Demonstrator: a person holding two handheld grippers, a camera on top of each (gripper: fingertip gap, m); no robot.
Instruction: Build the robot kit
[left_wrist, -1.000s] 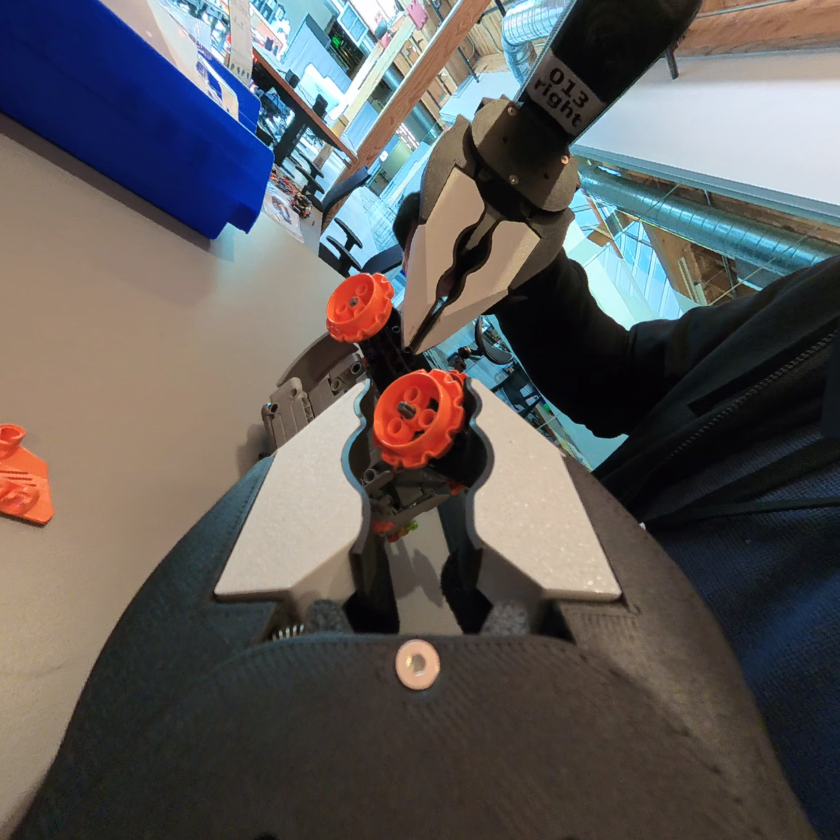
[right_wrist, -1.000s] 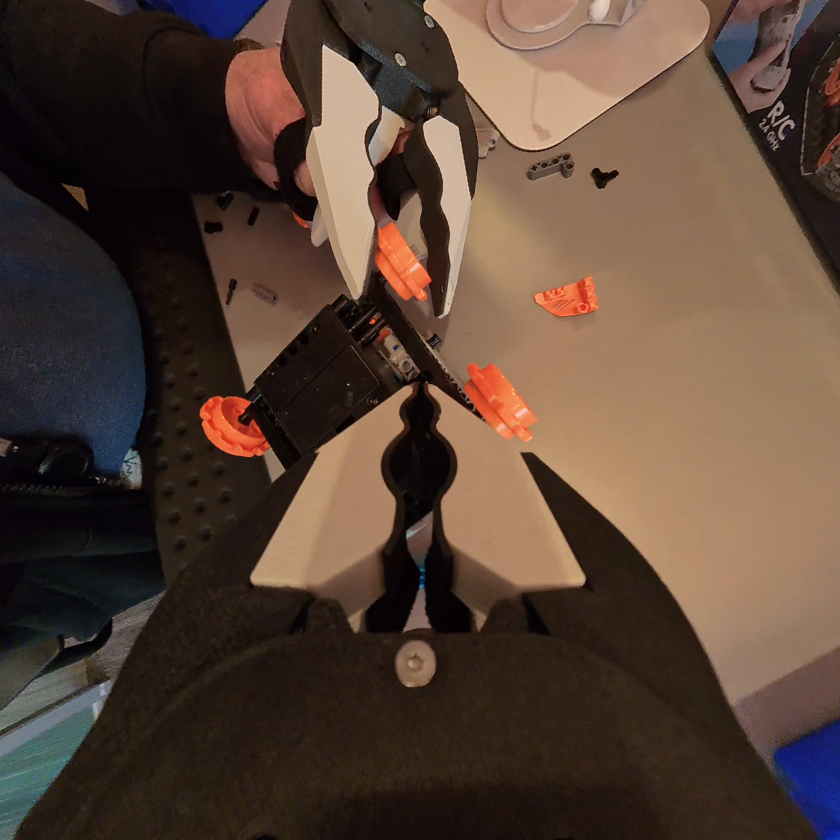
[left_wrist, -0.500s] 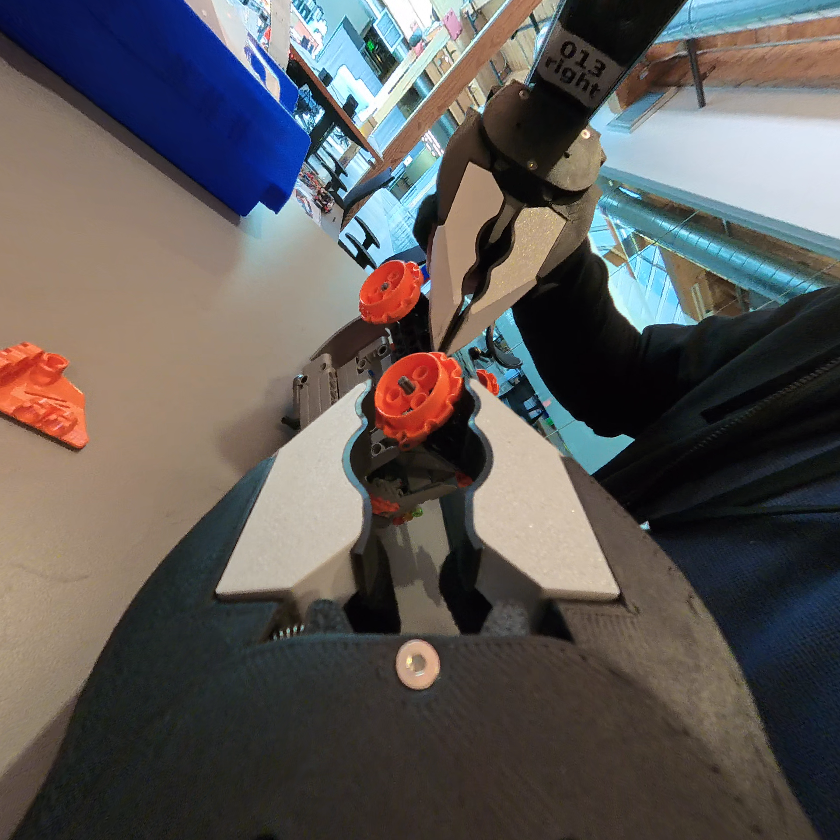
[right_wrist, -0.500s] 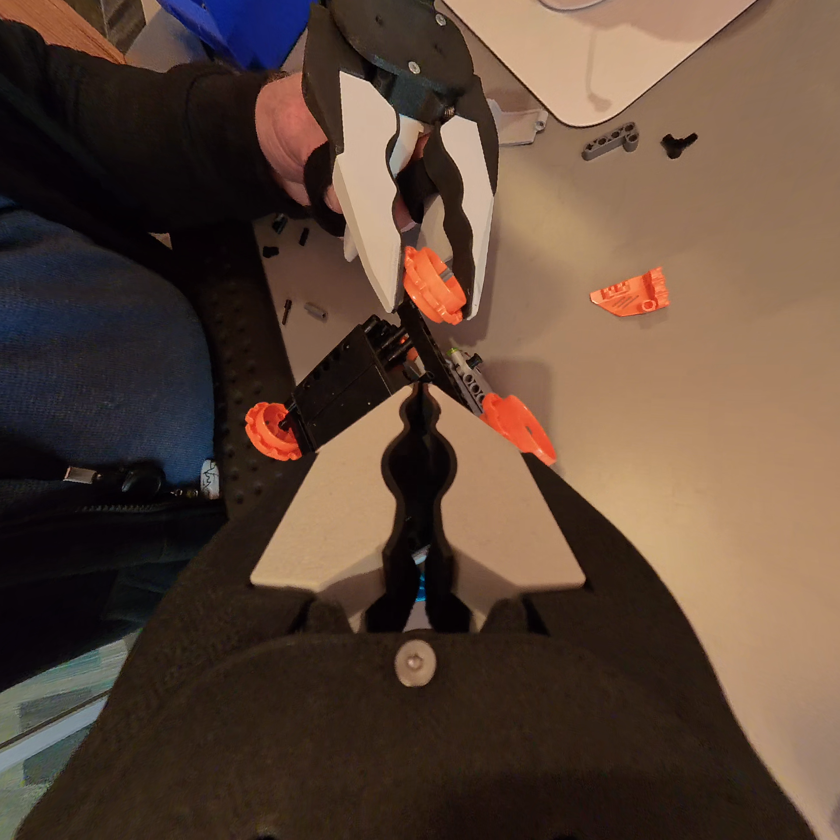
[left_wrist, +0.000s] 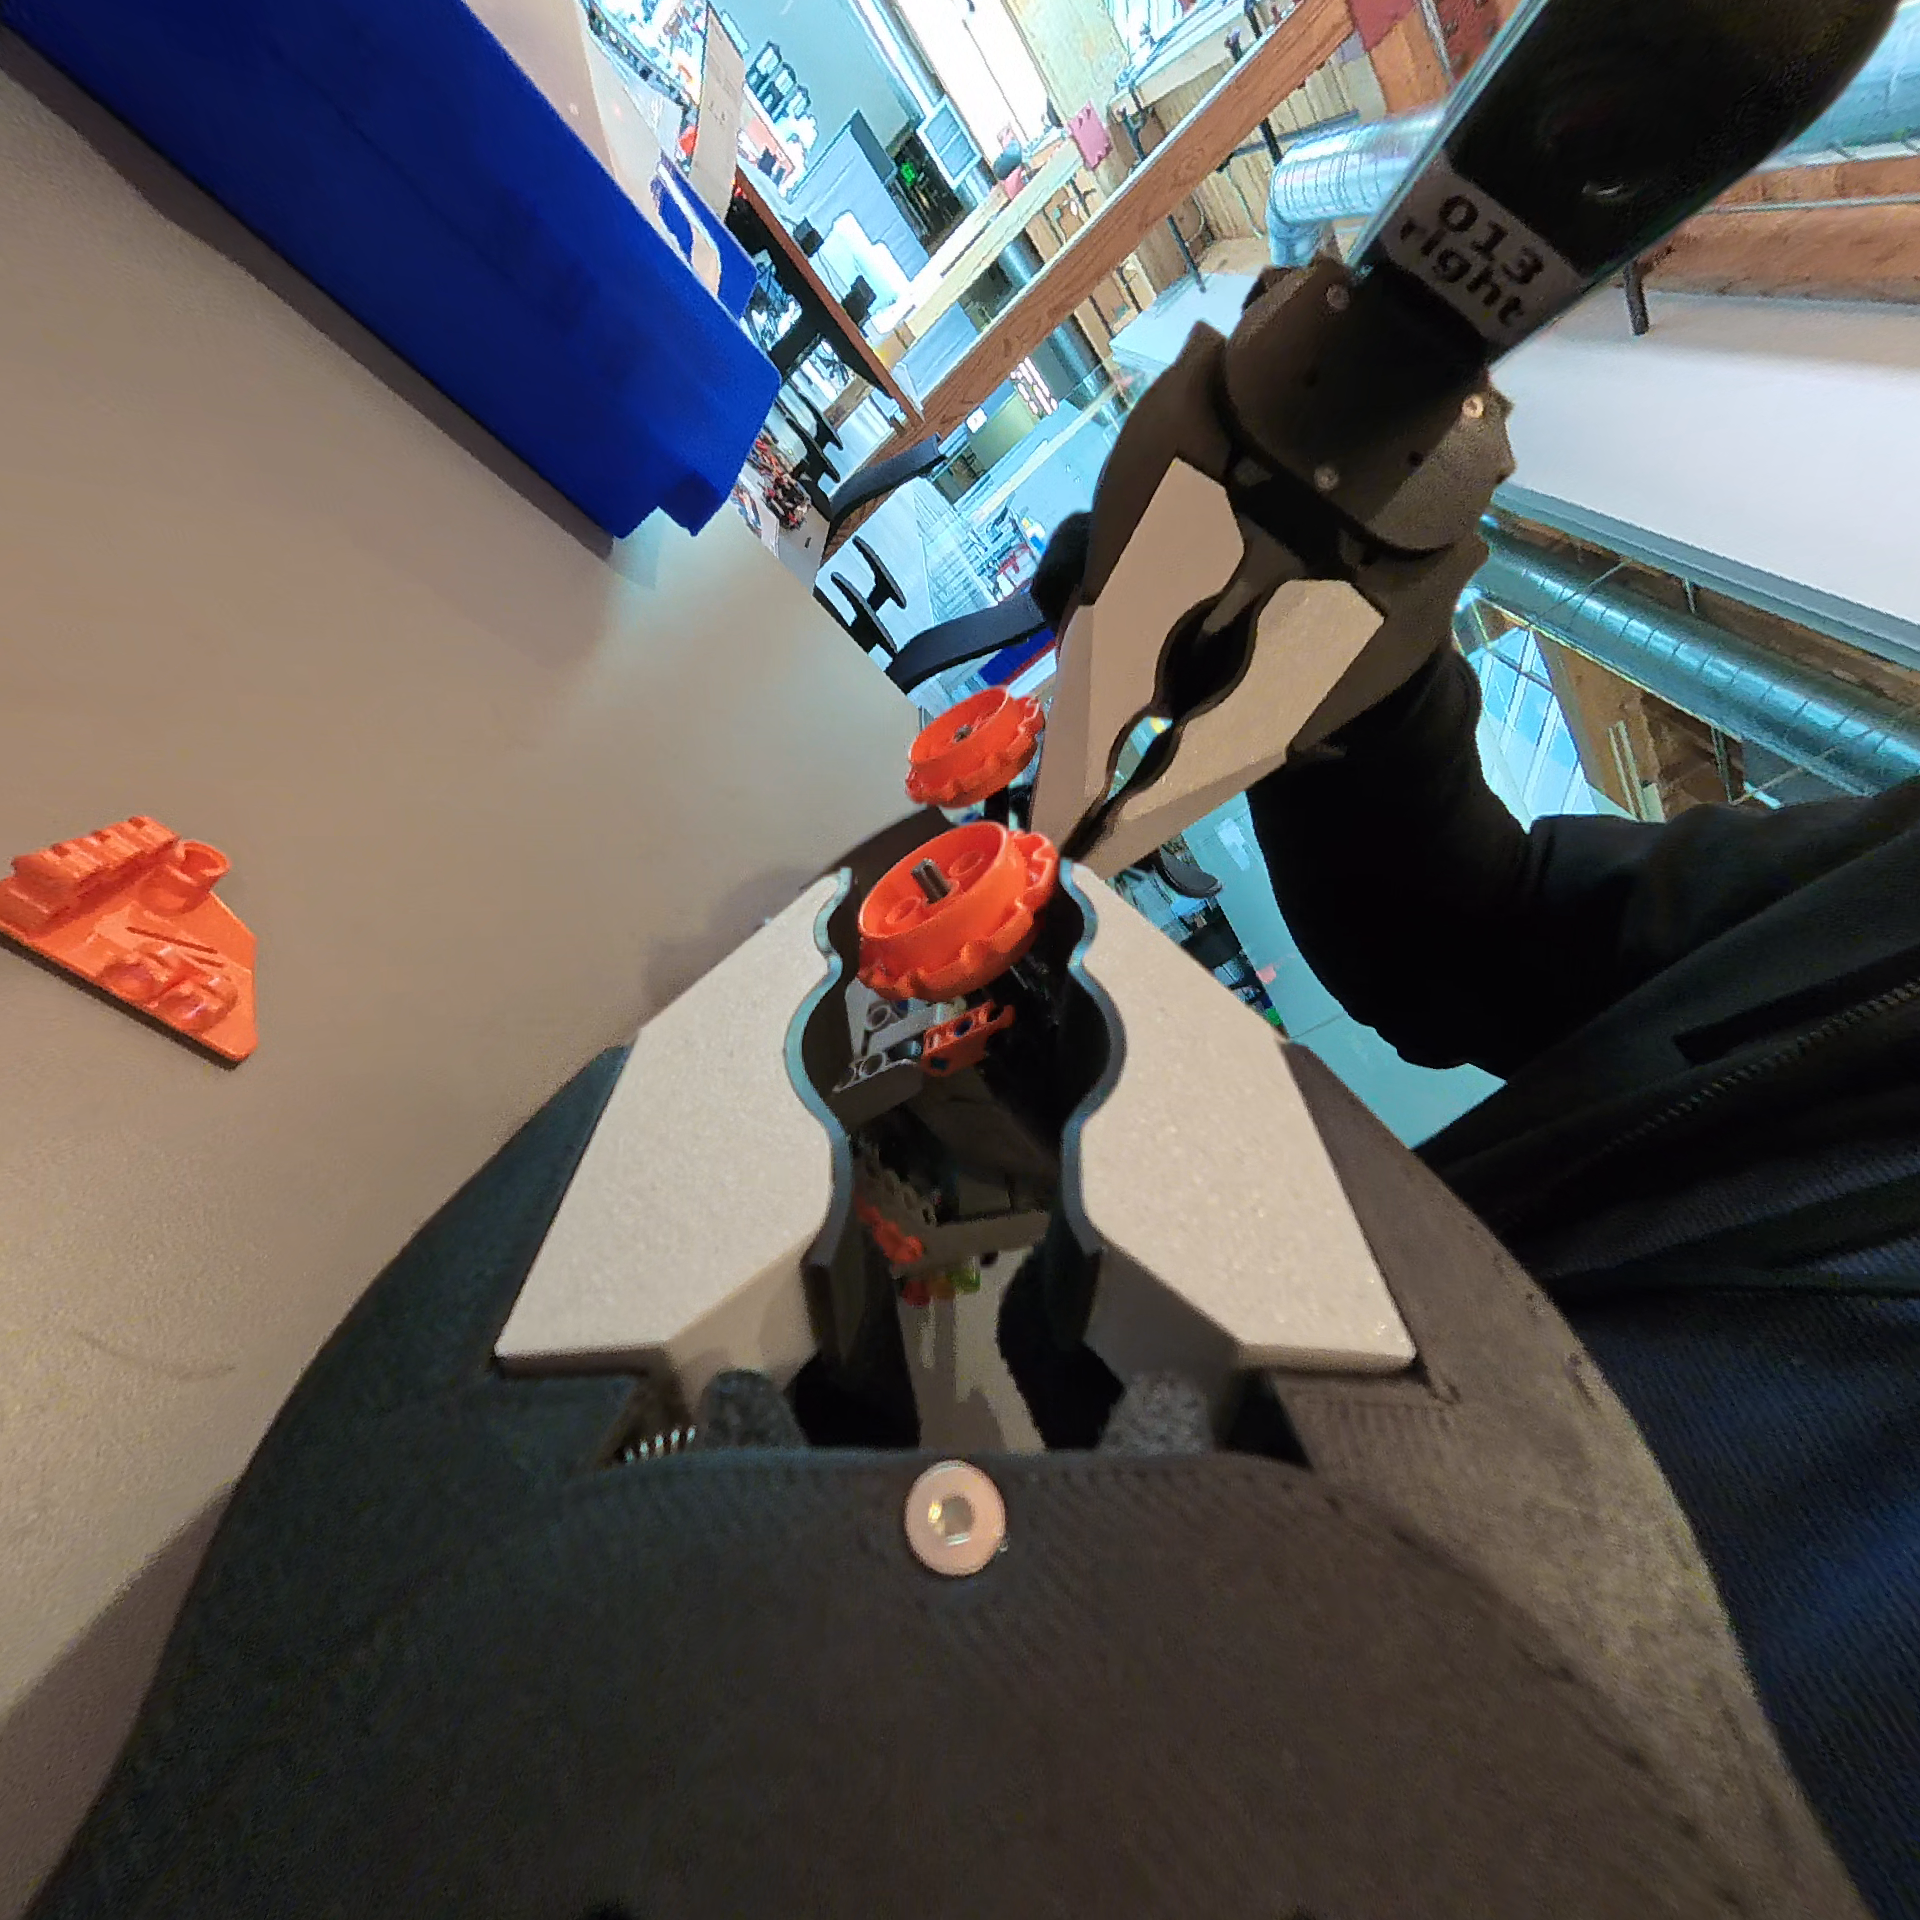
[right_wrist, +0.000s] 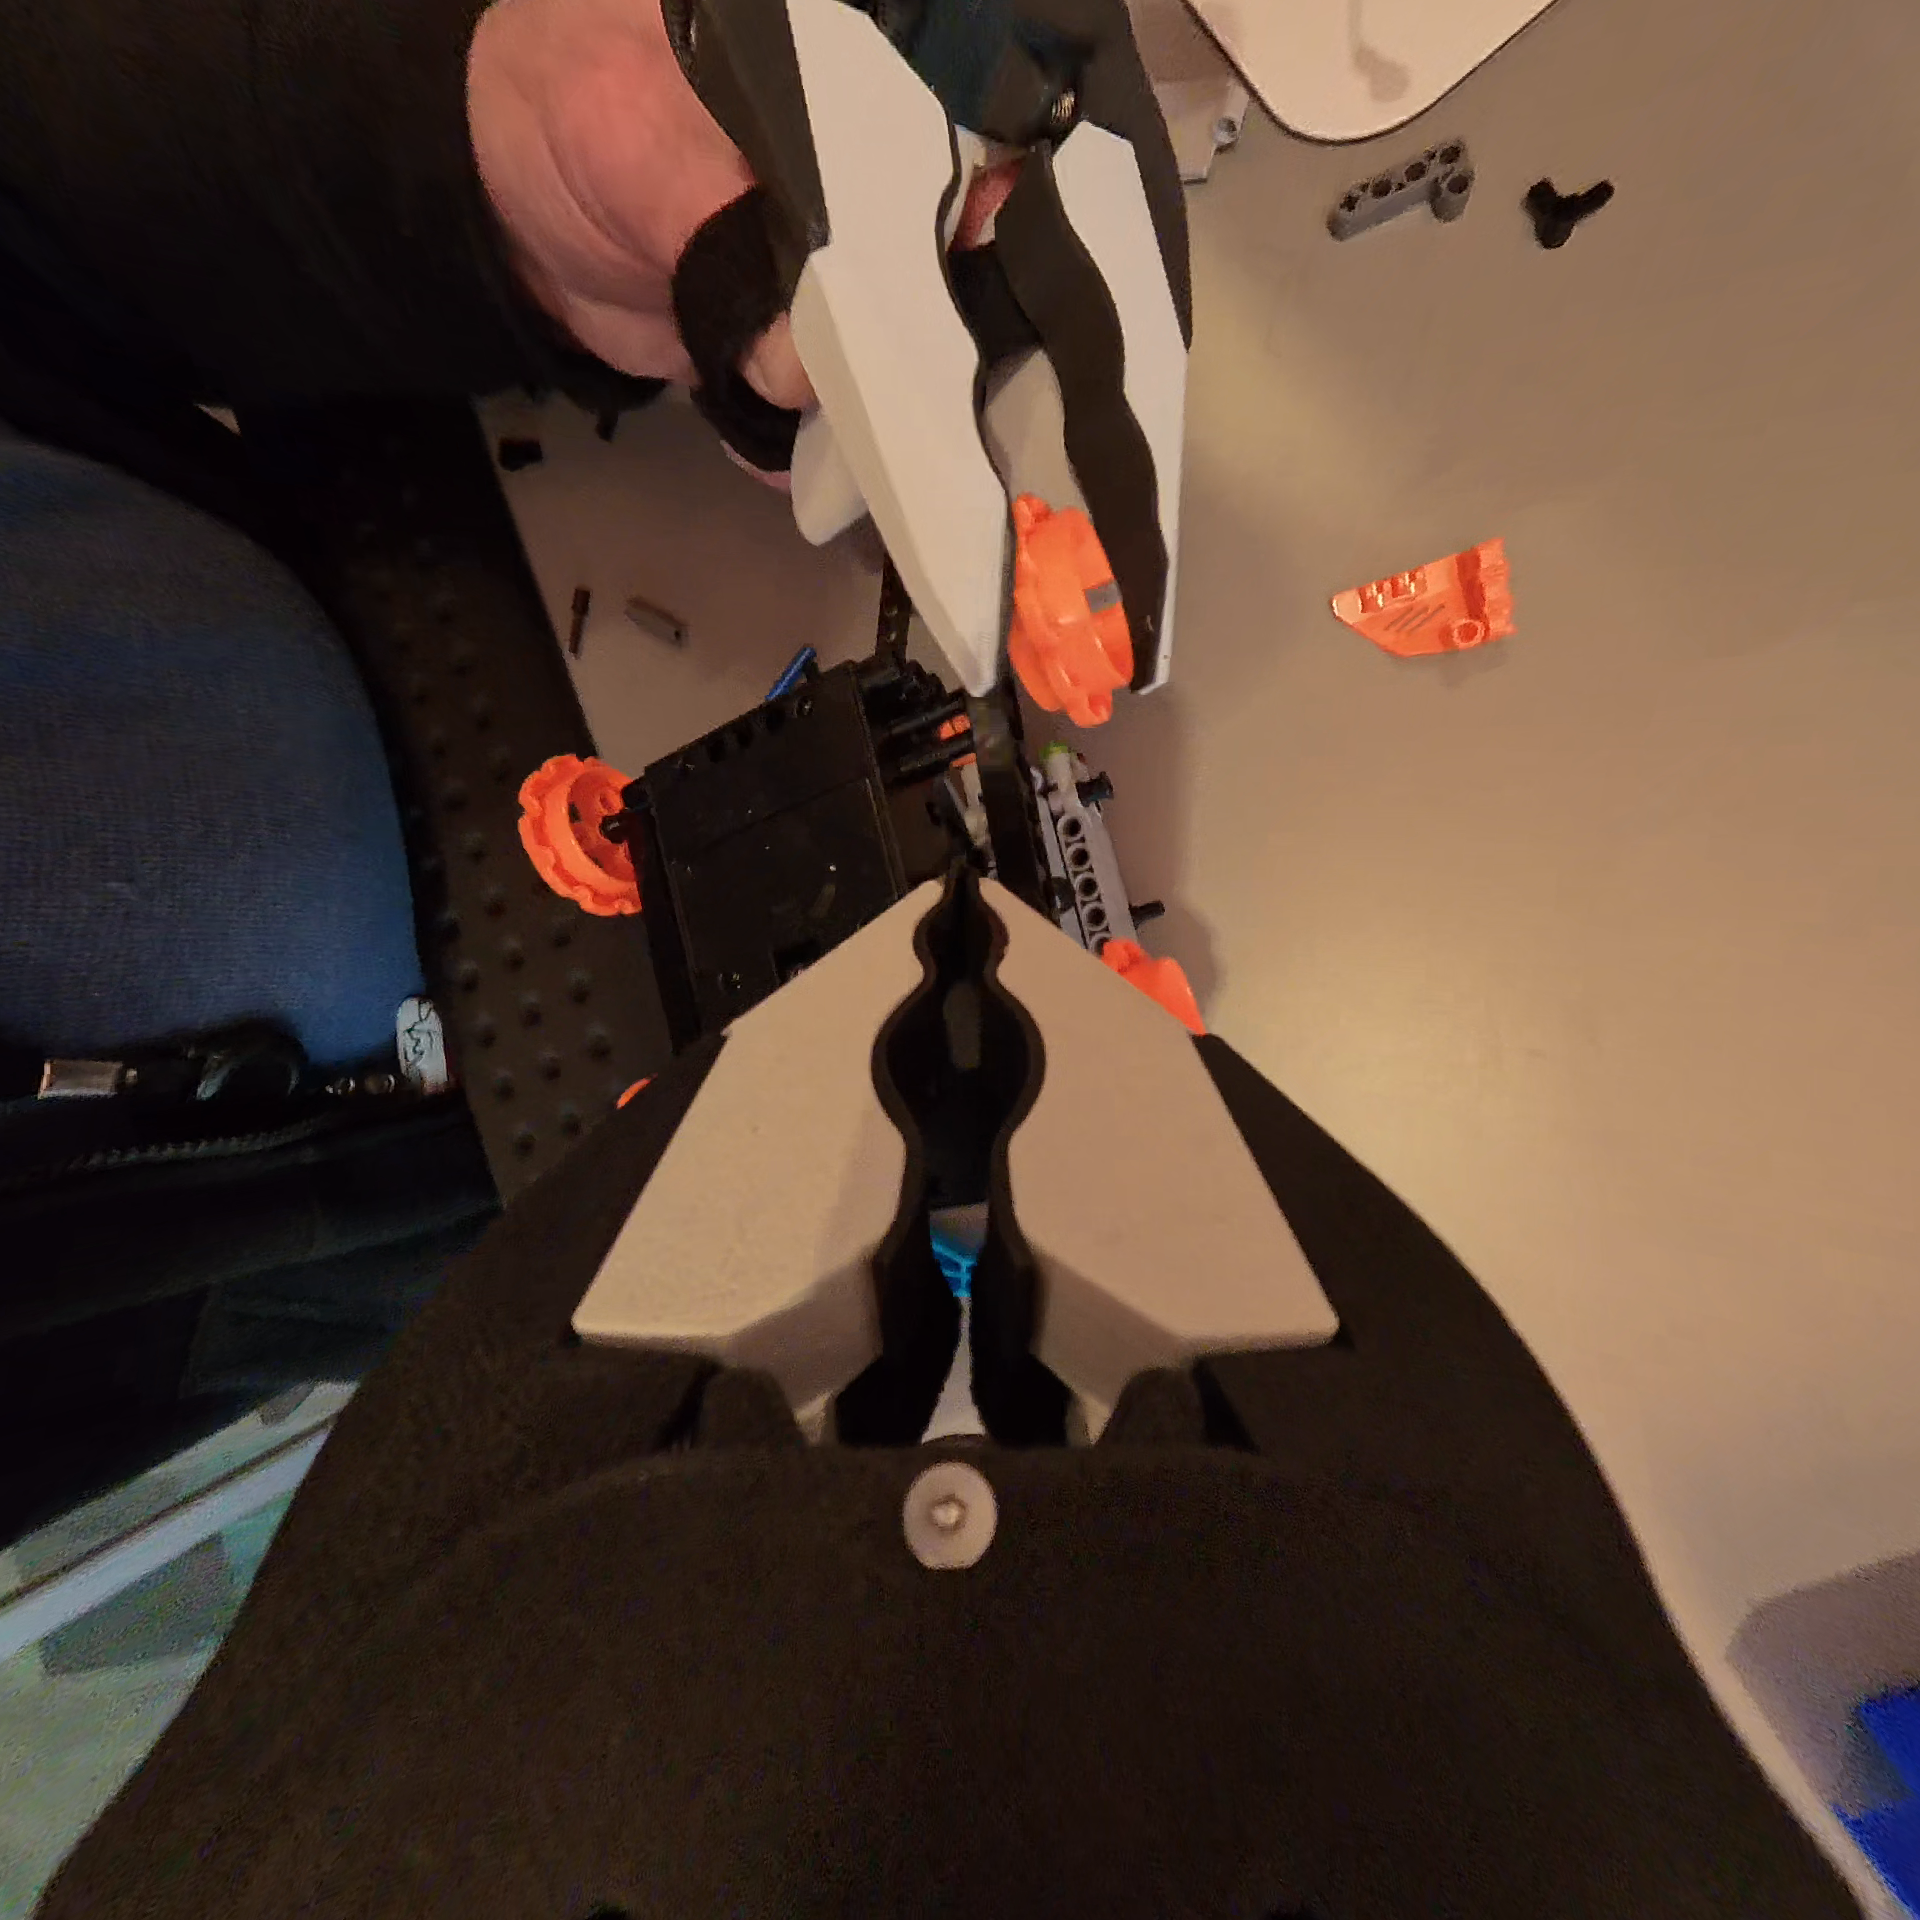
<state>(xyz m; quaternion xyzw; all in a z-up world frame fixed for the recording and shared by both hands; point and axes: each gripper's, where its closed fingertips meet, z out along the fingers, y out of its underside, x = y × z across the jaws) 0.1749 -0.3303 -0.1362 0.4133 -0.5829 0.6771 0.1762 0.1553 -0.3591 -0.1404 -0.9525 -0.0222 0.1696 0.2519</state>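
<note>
A black toy vehicle chassis (right_wrist: 769, 852) with orange wheel hubs hangs between both grippers above the tan table (right_wrist: 1558, 935). My left gripper (left_wrist: 956, 883) is shut on its front end, one orange hub (left_wrist: 951, 920) sitting between the fingertips; it also shows in the right wrist view (right_wrist: 1060, 681), held by a hand (right_wrist: 603, 208). My right gripper (right_wrist: 961, 883) has its jaws nearly together, tips pinched on a thin black beam of the chassis; it also shows in the left wrist view (left_wrist: 1070, 847), just beside the hub. A second hub (left_wrist: 966, 743) lies behind.
An orange panel piece (right_wrist: 1429, 613) lies loose on the table, also in the left wrist view (left_wrist: 135, 935). A grey beam (right_wrist: 1397, 192), a small black piece (right_wrist: 1564, 208) and a white board (right_wrist: 1351, 62) lie farther off. A blue bin (left_wrist: 416, 239) stands at the table's edge. A black studded mat (right_wrist: 499, 831) lies beside the person's lap. My two grippers' fingertips are within a few centimetres of each other.
Both grippers and the chassis moved together. The chassis turned more upright in the right wrist view. The left gripper now looms closer and the orange panel sits nearer in the left wrist view.
</note>
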